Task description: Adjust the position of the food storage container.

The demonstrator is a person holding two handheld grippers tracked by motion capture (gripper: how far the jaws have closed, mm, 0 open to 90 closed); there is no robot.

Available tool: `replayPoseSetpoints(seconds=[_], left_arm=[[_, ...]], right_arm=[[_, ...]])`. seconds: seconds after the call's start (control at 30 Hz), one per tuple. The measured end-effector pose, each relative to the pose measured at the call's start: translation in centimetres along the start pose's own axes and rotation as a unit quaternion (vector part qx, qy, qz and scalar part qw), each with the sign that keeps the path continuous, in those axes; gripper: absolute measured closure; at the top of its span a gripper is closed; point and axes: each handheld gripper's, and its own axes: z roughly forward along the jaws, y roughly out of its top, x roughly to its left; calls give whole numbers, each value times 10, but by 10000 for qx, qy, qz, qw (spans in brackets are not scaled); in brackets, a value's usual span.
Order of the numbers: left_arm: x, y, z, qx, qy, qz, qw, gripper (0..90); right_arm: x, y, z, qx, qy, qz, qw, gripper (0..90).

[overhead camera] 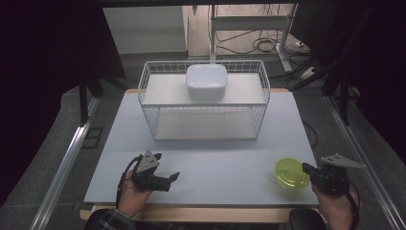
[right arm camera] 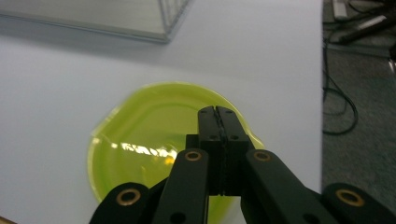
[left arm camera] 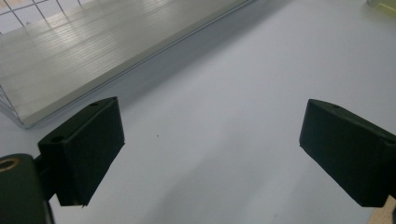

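bowl: green bowl (overhead camera: 291, 173) just ahead of right hand-held gripper (overhead camera: 308, 168), under its tip; round, no long axis
right: jaws clenched, empty
left: left hand-held gripper (overhead camera: 168, 177) released, well apart
nearer: right

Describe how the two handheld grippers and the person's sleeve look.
Both are black two-jaw tools. The left gripper has blocky flat jaws, a trailing black cable and a grey three-cornered plate. The right gripper carries a similar plate; its linkage arms show brass-coloured pivot rings. The plaid sleeve covers the left forearm.
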Motion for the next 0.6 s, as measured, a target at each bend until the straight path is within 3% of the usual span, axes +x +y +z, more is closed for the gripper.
replayPoseSetpoints(seconds=[0.37, 0.6], left_arm=[[-1, -1, 2, 65, -23, 36, 10000, 60], [-2, -1, 4, 110, -53, 60, 9999, 60]], right_arm=[[-22, -22, -5, 264, -295, 308, 9987, 900], [-20, -24, 3, 437, -247, 278, 9984, 900]])
